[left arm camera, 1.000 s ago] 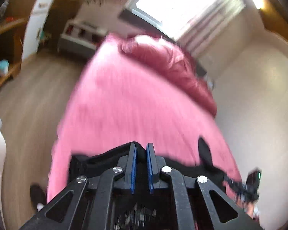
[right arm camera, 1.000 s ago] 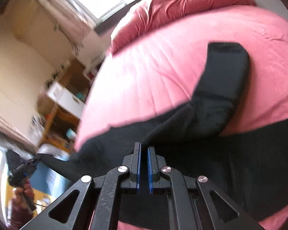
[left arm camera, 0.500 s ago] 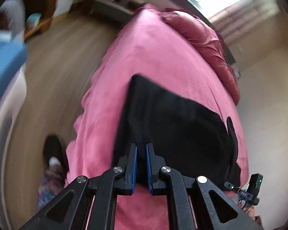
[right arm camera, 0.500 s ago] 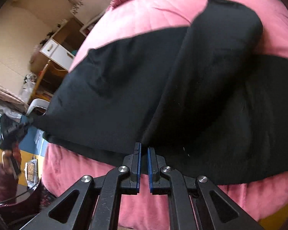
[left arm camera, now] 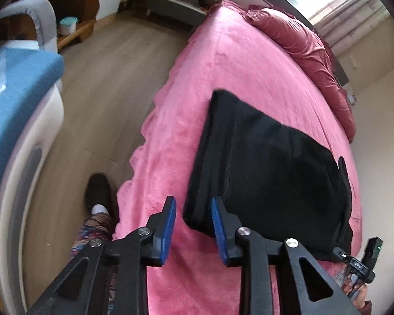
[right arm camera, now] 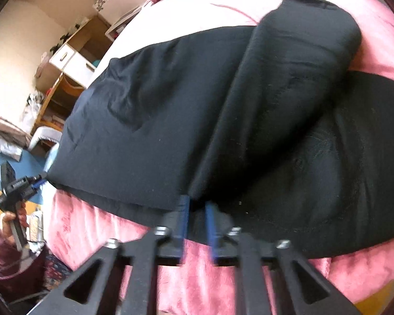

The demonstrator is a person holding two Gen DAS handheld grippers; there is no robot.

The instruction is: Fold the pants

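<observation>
Black pants point(left arm camera: 270, 173) lie folded flat on the pink bed point(left arm camera: 236, 65). My left gripper point(left arm camera: 193, 204) hovers at their near left corner. Its jaws are opening, and the corner sits loosely between the blue pads without being pinched. In the right wrist view the pants point(right arm camera: 170, 118) spread wide, one leg point(right arm camera: 302, 65) lying slanted across the top. My right gripper point(right arm camera: 197, 206), blurred, is at the near edge. Its jaws are opening with a cloth fold between them, unpressed. Each view shows the other gripper at a far corner: the right point(left arm camera: 354, 260) and the left point(right arm camera: 21, 183).
A dark red duvet point(left arm camera: 302, 44) is bunched at the head of the bed. Left of the bed are wooden floor point(left arm camera: 97, 92), a blue-cushioned seat point(left arm camera: 13, 92) and the person's dark shoe point(left arm camera: 98, 191). Wooden shelves point(right arm camera: 73, 60) stand by the wall.
Both grippers came down and laid the pants flat on the bed. Both were shut on the cloth's near edge and have now parted their jaws, letting it go.
</observation>
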